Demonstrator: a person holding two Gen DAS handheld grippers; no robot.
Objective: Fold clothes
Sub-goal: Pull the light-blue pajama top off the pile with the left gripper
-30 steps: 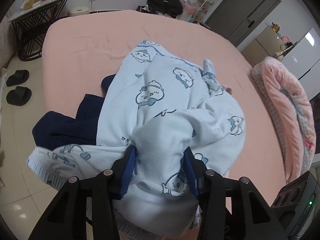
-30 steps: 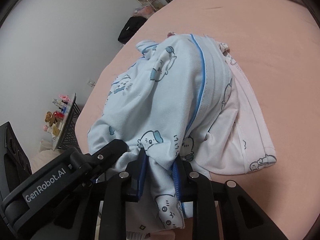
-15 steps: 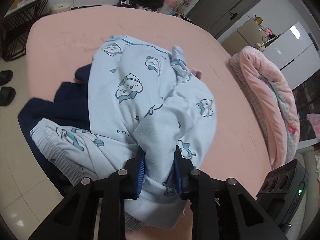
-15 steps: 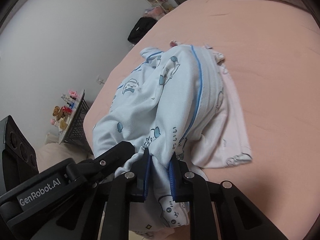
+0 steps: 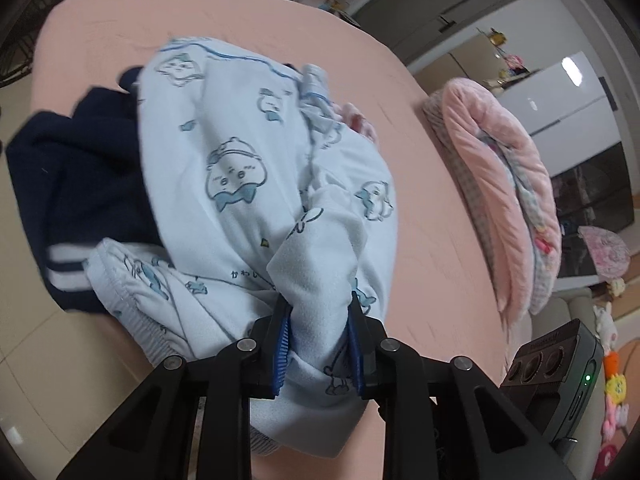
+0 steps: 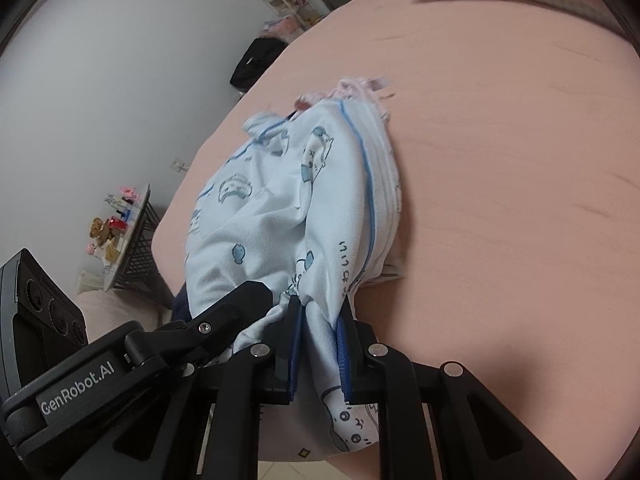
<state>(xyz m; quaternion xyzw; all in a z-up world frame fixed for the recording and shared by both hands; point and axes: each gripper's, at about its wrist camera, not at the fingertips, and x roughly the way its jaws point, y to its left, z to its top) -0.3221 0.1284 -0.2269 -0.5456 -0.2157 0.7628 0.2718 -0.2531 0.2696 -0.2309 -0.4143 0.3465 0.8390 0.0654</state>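
Note:
A pale blue garment (image 5: pixel 248 184) printed with cartoon faces lies bunched on the pink bed (image 5: pixel 248 28). My left gripper (image 5: pixel 320 312) is shut on a thick fold of it at the near edge. In the right wrist view the same pale blue garment (image 6: pixel 280 216) stretches away from my right gripper (image 6: pixel 320 312), which is shut on another bunched fold. The left gripper's black body (image 6: pixel 132 348) crosses the lower left of that view. A dark navy garment (image 5: pixel 76 176) with white stripes lies under the blue one at the left. A pink cloth (image 6: pixel 352 88) peeks out at the far end.
A rolled pink blanket (image 5: pixel 500 184) lies along the bed's right side. The near bed edge (image 6: pixel 360 456) drops to tiled floor (image 5: pixel 48 364). A black wire side table (image 6: pixel 132 240) with small items stands by the wall, and a black bag (image 6: pixel 256 60) sits beyond the bed.
Both grippers closed tighter on the blue garment and drew it up and toward the near edge. The cloth bunched together, uncovering more of the navy garment and its striped hem.

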